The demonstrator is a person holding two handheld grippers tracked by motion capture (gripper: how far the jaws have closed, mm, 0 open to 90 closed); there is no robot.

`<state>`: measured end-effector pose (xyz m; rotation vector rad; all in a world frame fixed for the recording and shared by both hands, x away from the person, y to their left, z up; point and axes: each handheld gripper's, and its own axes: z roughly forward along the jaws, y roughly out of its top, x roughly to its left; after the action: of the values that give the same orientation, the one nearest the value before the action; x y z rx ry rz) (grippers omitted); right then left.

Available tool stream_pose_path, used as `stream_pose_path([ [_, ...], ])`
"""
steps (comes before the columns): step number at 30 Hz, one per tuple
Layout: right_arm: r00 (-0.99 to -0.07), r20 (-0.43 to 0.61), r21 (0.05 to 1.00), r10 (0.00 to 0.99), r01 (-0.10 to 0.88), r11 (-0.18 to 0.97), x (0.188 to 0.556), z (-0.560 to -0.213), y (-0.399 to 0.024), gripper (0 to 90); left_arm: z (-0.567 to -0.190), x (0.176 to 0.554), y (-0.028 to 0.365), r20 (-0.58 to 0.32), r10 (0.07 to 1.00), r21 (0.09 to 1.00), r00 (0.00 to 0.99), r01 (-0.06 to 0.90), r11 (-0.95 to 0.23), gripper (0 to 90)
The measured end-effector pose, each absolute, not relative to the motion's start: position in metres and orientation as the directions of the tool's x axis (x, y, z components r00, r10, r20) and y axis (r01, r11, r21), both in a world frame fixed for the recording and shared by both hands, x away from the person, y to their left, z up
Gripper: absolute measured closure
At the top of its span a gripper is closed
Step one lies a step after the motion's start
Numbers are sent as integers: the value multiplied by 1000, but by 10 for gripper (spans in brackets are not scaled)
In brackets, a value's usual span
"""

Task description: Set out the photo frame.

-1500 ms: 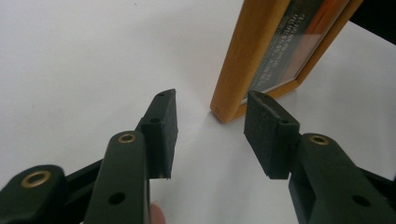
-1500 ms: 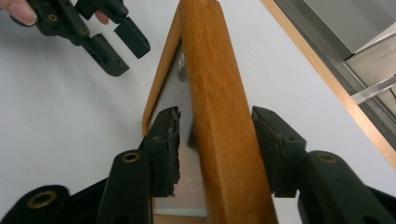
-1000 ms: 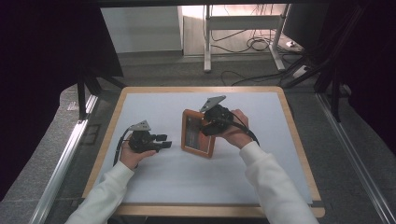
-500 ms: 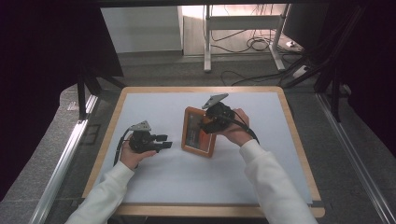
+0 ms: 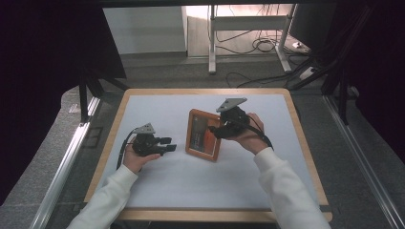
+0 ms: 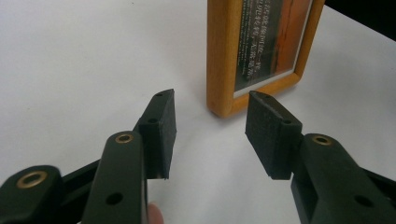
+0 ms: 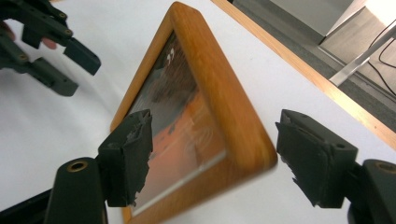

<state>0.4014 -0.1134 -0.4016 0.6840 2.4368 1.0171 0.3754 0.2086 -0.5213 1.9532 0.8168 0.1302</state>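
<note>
A picture frame (image 5: 203,135) with an orange wooden border stands on the white table top, leaning slightly. In the right gripper view its near corner (image 7: 210,84) lies between the jaws of my right gripper (image 7: 215,135). Those jaws have just been opening; the pads now stand off the wood, the right one clearly apart. From above, my right gripper (image 5: 216,131) reaches the frame's right edge. My left gripper (image 5: 168,144) rests on the table left of the frame, open and empty. Its jaws (image 6: 210,121) point at the frame's lower corner (image 6: 219,56) without touching.
The white surface sits in a wooden-rimmed table (image 5: 305,143). A metal rail (image 5: 67,162) runs along the floor at the left. Desk legs and cables (image 5: 258,45) lie on the floor beyond the far edge. My left gripper (image 7: 51,42) shows beyond the frame in the right gripper view.
My right gripper has let go of the frame and drawn a little to the right, its jaws wider. The frame stays where it was. The left hand has not moved.
</note>
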Motion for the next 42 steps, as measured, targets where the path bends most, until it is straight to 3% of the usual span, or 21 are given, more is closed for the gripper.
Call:
stream_pose_path([
  [14,-793,-88,761,603,337,554,358,-439,-165,250,-523,378,191,-190,629,797,754,492,-349,526],
  [17,-789,-70,764,611,351,541,353,-450,-174,249,-523,379,189,-170,642,793,747,491,-361,649],
  [20,-779,-60,766,624,365,530,347,-459,-185,249,-522,382,187,-166,648,781,743,500,-373,832],
  [22,-771,-58,768,634,371,522,344,-463,-190,249,-522,384,185,-170,652,777,739,508,-373,898],
  [42,-738,-58,748,673,414,519,334,-479,-216,249,-532,392,156,-153,638,730,754,522,-441,900],
])
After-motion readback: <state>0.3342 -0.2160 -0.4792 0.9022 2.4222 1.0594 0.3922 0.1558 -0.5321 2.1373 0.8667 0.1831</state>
